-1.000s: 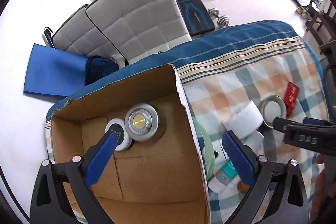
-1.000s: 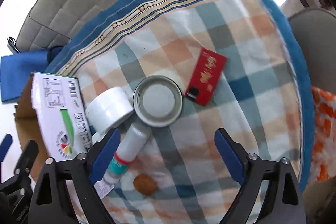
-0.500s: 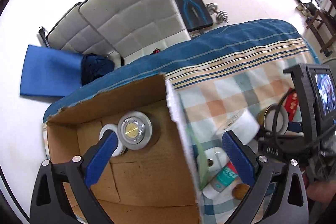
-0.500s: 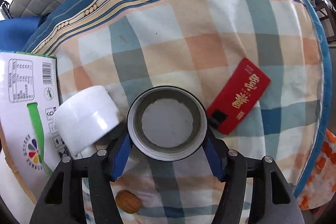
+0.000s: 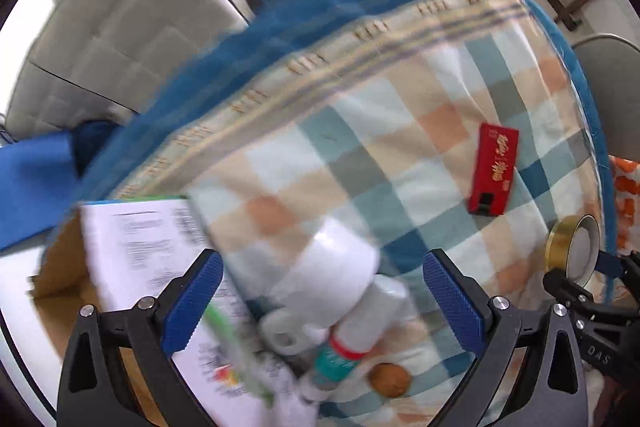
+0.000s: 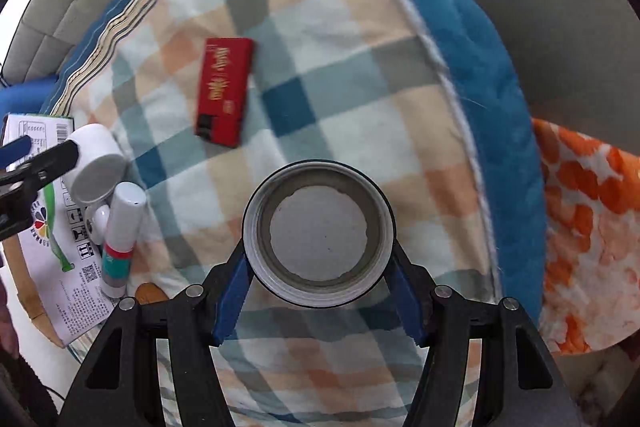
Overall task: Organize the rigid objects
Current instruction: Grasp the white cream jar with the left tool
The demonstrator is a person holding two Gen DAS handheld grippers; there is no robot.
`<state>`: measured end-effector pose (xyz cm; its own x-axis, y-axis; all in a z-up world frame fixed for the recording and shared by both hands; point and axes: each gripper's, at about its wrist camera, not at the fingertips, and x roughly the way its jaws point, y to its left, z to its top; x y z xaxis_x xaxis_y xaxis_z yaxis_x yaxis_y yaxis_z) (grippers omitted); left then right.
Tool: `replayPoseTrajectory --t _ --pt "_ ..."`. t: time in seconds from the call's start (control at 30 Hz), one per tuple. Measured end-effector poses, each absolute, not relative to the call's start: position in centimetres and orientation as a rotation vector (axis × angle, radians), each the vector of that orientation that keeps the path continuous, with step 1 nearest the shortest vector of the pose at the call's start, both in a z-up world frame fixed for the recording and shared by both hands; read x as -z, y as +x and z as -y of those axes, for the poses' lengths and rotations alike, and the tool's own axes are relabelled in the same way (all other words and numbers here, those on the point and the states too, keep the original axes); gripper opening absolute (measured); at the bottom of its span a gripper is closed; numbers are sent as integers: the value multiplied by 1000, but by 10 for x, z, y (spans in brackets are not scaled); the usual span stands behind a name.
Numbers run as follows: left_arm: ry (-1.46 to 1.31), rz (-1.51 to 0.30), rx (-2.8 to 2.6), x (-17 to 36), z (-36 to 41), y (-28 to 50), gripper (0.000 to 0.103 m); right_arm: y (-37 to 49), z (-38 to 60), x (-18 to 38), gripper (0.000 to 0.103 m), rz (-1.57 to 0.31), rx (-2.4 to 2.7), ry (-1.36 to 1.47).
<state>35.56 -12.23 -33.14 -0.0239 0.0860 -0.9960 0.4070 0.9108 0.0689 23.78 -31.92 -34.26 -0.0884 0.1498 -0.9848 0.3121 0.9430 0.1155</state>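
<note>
My right gripper (image 6: 318,291) is shut on a round metal lid (image 6: 319,231) and holds it above the checked cloth; the lid also shows at the right edge of the left wrist view (image 5: 573,254). My left gripper (image 5: 320,301) is open and empty, over a white jar (image 5: 320,281), a white tube with a teal and red label (image 5: 352,339) and a brown nut (image 5: 390,379). A red flat box (image 6: 224,91) lies on the cloth. The cardboard box (image 5: 132,267) with a white printed flap is at lower left.
The cloth-covered table (image 6: 360,39) drops off at its blue border on the right, beside a grey chair (image 6: 560,27) and an orange patterned cloth (image 6: 592,219). Grey cushions (image 5: 120,19) stand behind the table.
My right gripper has lifted the metal lid off the cloth and carried it right. My left gripper has swung right from over the cardboard box to over the jar and tube.
</note>
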Motion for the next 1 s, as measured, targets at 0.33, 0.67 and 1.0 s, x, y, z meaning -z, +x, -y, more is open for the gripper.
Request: replayPoseTrajectory --t 0.33,0.67,1.0 --pt "210 -1676 342 327 122 345 102 225 341 338 66 -1658 138 398" --pt "209 -1810 201 379 102 367 102 250 310 350 66 -1678 135 387" --pt "248 -1698 222 378 120 348 74 253 319 357 66 -1674 125 382"
